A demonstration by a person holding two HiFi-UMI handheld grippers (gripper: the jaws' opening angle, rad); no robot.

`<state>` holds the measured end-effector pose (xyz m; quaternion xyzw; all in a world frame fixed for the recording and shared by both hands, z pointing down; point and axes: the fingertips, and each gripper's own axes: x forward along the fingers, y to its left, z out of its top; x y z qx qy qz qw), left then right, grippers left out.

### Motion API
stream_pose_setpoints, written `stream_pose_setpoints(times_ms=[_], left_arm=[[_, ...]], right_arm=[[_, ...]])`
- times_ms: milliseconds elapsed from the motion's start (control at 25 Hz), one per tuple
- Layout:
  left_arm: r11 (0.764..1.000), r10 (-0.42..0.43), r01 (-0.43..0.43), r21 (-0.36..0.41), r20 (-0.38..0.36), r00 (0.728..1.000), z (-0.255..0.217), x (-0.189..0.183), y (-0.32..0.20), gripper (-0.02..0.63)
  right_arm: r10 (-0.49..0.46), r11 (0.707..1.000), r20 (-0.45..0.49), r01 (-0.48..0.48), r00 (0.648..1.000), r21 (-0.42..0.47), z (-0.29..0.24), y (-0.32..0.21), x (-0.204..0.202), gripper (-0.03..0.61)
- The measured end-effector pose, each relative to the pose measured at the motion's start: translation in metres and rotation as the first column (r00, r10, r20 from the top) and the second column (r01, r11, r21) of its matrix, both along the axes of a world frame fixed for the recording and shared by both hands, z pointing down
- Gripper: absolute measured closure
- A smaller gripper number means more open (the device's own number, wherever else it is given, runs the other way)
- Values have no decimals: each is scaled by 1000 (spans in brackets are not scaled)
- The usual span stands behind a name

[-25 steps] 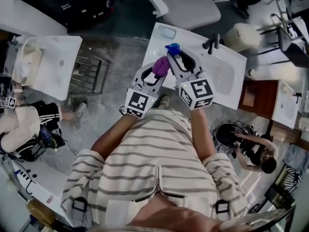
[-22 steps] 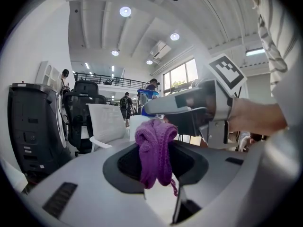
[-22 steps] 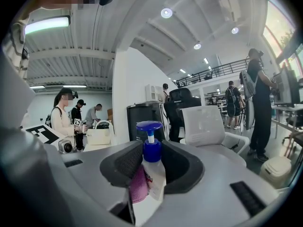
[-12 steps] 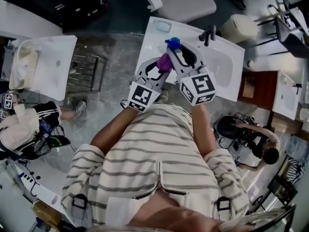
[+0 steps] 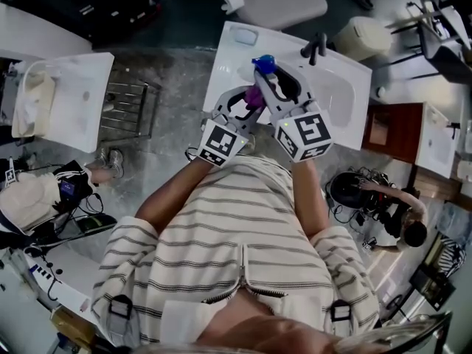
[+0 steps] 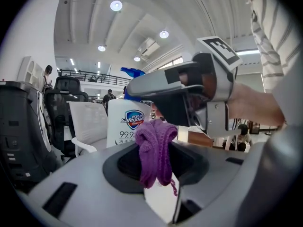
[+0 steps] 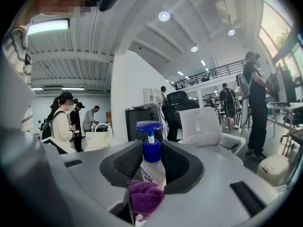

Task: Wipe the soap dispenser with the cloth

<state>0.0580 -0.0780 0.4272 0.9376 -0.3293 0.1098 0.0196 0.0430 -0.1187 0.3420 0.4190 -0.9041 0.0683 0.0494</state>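
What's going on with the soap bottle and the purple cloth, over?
Left gripper shut on purple cloth. Right gripper shut on soap dispenser, upright. Cloth against dispenser's body. Nothing in the way.

A white washbasin (image 5: 346, 102) is filling the middle of the head view, a black faucet (image 5: 317, 48) standing at its far rim; a grey office chair (image 5: 284, 2) is sitting just beyond; a cream bin (image 5: 363, 37) is standing near the faucet; a person (image 5: 394, 211) is crouching on the floor at right.

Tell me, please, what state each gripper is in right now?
The left gripper is closed, its jaws holding the purple cloth.
The right gripper is closed, its jaws holding the soap dispenser.
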Motion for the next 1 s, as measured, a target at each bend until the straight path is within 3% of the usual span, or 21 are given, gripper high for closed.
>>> stream_pose_setpoints(times_ms=[1000], left_arm=[[998,-44,46,-39,40,998,24,-22,14,476]], right_arm=[[23,1000,31,-22,999,-11,-4,16,15,445]])
